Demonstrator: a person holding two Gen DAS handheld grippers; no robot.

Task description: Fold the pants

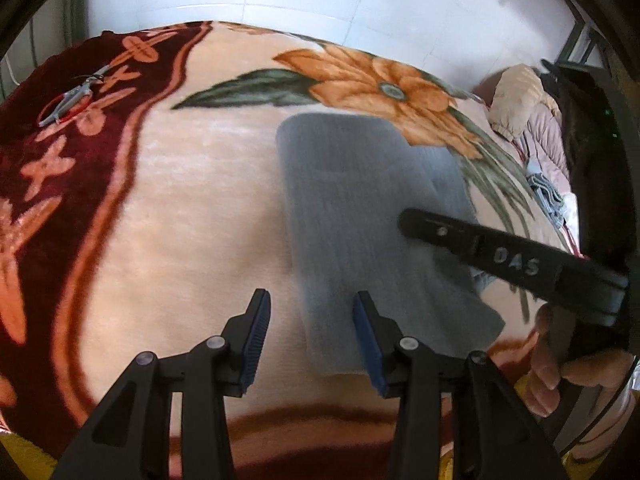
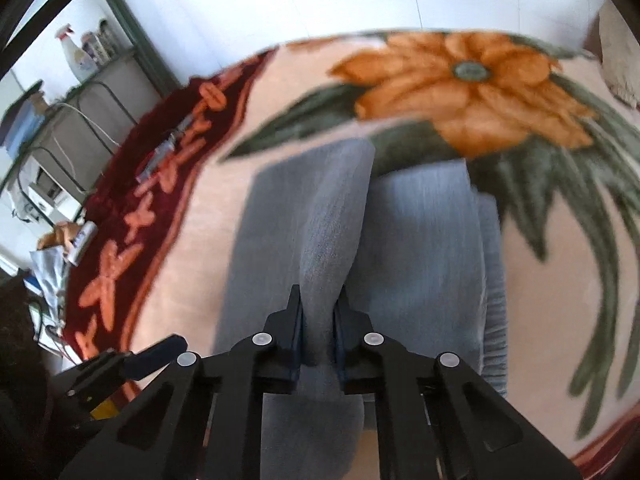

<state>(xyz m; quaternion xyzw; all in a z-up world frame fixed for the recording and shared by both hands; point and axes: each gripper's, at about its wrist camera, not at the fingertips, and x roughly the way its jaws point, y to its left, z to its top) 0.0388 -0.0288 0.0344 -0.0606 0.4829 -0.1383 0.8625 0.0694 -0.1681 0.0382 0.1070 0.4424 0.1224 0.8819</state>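
My right hand-held gripper (image 2: 318, 320) pinches a raised ridge of the pants (image 2: 420, 232), which lie mid-blanket (image 2: 560, 280) below the orange flower, ready to carry the fold over. My left hand-held gripper (image 1: 310, 332) hangs open and empty at their near-left edge.

pants (image 1: 360, 216): grey-blue | blanket (image 1: 192, 208): peach, orange flower, maroon border

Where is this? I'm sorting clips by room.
Probably a bedroom at home: the pants lie on a plush floral blanket like a bedspread, a puffy jacket is heaped at its edge, and a shelf rack holds bottles.
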